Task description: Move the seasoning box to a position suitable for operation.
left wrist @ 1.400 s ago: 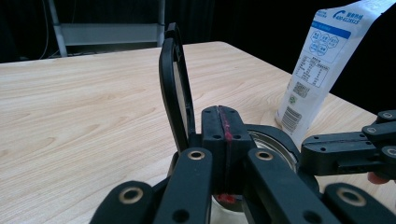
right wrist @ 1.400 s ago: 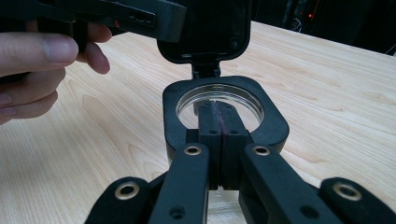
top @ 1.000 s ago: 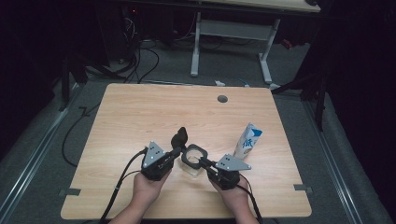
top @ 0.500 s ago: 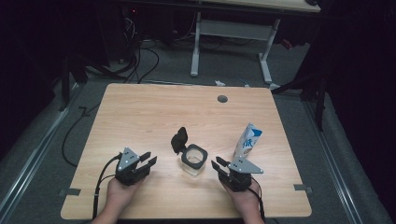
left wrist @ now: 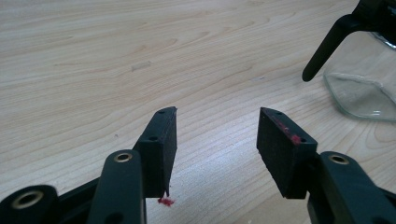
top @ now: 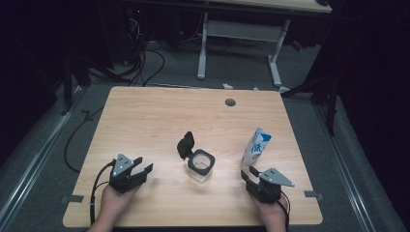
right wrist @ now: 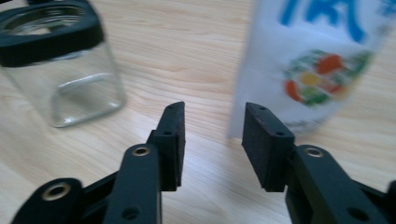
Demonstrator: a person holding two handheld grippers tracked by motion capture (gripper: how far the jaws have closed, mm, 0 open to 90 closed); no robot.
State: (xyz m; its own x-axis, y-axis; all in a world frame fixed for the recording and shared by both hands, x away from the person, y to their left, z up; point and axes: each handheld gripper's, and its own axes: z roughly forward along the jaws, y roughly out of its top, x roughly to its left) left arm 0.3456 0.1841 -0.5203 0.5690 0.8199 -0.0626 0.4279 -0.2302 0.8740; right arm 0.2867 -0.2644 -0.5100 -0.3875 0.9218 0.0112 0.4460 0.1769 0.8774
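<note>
Fingers of both grippers, left point(top: 141, 170) and right point(top: 247, 175), have just been opening with nothing between them, flanking the glass jar point(top: 200, 165) (lid flipped up) mid-table point(top: 145, 116), carton point(top: 256, 146) just right.

Jar point(top: 199, 166) mid-table point(top: 145, 116), carton point(top: 255, 146) right of it
</note>
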